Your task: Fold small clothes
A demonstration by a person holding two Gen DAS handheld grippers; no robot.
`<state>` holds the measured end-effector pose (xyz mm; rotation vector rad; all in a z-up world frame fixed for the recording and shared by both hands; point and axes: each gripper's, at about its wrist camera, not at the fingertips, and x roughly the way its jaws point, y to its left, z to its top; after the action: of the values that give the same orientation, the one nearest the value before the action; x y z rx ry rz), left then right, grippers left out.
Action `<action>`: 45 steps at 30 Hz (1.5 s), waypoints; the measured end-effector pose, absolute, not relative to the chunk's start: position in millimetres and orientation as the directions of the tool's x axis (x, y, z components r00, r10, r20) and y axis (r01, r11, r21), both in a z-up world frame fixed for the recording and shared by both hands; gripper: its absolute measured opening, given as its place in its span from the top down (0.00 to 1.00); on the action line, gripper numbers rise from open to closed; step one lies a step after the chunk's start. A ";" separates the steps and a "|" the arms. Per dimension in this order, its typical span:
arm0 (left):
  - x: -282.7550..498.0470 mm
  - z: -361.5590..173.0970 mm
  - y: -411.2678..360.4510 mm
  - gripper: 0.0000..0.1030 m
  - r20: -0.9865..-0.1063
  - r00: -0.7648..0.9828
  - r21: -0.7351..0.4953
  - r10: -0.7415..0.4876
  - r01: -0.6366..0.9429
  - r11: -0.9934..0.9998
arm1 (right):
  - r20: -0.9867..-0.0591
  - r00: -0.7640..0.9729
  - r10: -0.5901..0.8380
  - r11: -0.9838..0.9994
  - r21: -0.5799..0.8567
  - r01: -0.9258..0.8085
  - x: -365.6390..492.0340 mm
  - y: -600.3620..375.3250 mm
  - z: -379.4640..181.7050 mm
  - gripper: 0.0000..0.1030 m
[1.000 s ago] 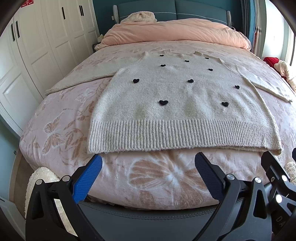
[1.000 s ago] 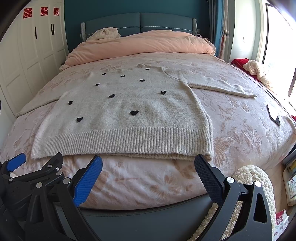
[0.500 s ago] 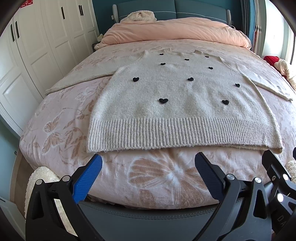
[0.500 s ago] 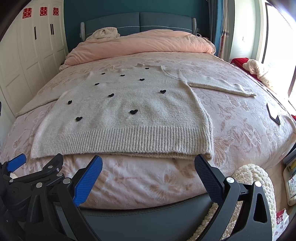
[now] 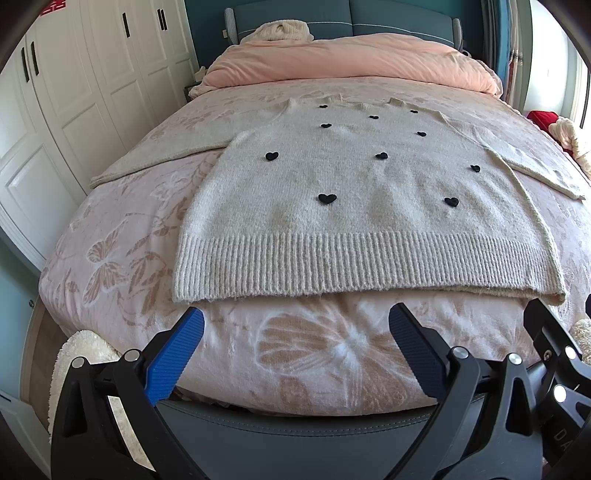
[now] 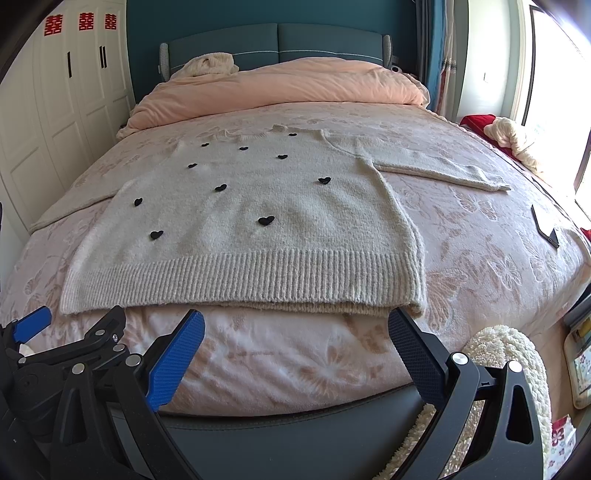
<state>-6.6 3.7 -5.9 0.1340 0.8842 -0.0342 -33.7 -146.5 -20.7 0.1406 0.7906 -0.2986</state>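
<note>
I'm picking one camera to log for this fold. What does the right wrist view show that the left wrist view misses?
Only the right wrist view shows the dark flat phone-like object on the bed's right side and the red paper characters on the wardrobe. Only the left wrist view shows the sweater's full left sleeve. Both show the cream knit sweater with black hearts lying flat, and each view's own open gripper: left gripper, right gripper.

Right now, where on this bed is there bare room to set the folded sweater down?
Bare bedspread lies right of the sweater, between its right sleeve and the phone. The middle is covered; the duvet fills the head.
</note>
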 end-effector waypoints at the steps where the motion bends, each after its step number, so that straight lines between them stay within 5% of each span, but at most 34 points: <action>1: -6.8 -6.4 4.1 0.05 -0.773 0.634 0.102 0.025 0.085 0.991 | -0.717 0.664 -0.212 0.949 0.012 0.316 -33.6 -146.4 -20.6 0.05; 45: -7.3 -13.6 7.5 0.05 -0.780 0.625 0.108 0.031 0.085 0.991 | -0.728 0.654 -0.205 0.948 0.018 0.317 -38.7 -151.3 -31.3 0.05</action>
<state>-7.3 7.5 -13.6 0.1388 0.8959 -0.0308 -38.7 -151.3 -31.3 0.1482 0.8057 -0.2976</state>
